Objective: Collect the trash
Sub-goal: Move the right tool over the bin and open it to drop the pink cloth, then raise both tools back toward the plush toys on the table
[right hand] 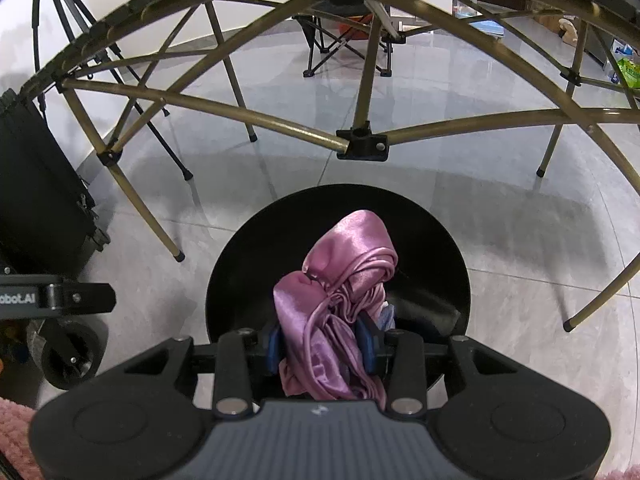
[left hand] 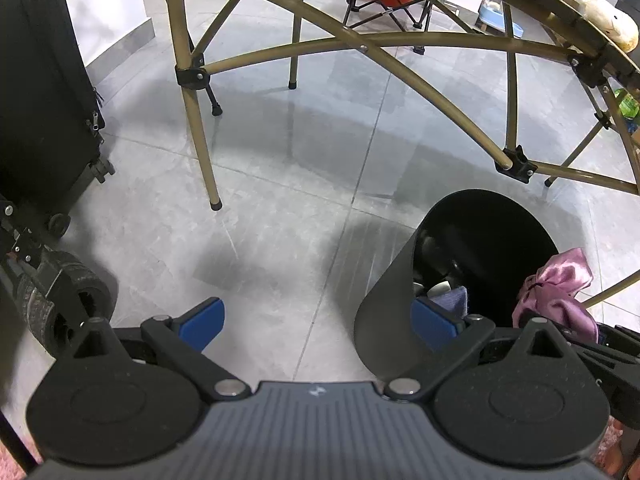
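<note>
Right hand-held gripper [right hand: 323, 345] clamps pink satin cloth [right hand: 344, 276] directly above black trash bin [right hand: 240, 264], positioned for drop. Left hand-held gripper [left hand: 316, 322] open, empty, bin at its right.

"obot.AI" in white on a black bracket [right hand: 56, 296], start cut off.

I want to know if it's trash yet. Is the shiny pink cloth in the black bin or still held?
Held: the right gripper's fingers pinch the pink cloth above the open black bin.
</note>
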`<action>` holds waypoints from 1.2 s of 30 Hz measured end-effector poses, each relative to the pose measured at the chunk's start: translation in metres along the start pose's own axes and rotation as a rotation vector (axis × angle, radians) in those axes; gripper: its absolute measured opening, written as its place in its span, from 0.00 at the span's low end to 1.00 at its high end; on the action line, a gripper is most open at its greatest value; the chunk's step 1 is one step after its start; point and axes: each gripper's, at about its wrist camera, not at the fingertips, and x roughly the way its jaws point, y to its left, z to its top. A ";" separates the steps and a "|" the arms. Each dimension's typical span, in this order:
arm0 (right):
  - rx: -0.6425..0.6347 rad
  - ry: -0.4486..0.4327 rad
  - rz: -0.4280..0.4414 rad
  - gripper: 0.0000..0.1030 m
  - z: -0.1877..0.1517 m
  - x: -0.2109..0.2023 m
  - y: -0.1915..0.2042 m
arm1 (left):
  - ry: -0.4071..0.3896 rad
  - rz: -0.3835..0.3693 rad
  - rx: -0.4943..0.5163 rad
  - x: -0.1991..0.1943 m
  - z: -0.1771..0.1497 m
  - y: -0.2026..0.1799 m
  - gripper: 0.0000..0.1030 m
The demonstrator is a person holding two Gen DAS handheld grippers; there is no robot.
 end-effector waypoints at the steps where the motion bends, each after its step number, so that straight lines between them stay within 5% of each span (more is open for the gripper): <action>1: -0.001 0.003 -0.002 0.35 0.000 0.002 0.001 | 0.001 0.001 0.001 0.001 0.000 0.001 0.99; 12: 0.015 0.018 -0.015 0.39 0.001 0.012 -0.001 | 0.025 0.011 -0.006 0.009 -0.003 0.009 0.99; 20: 0.032 -0.020 -0.026 0.99 0.004 0.009 -0.001 | 0.029 0.010 -0.005 0.009 -0.004 0.010 0.99; 36: 0.032 -0.011 -0.039 1.00 0.001 0.009 -0.007 | 0.013 0.004 0.013 0.004 -0.007 0.004 0.99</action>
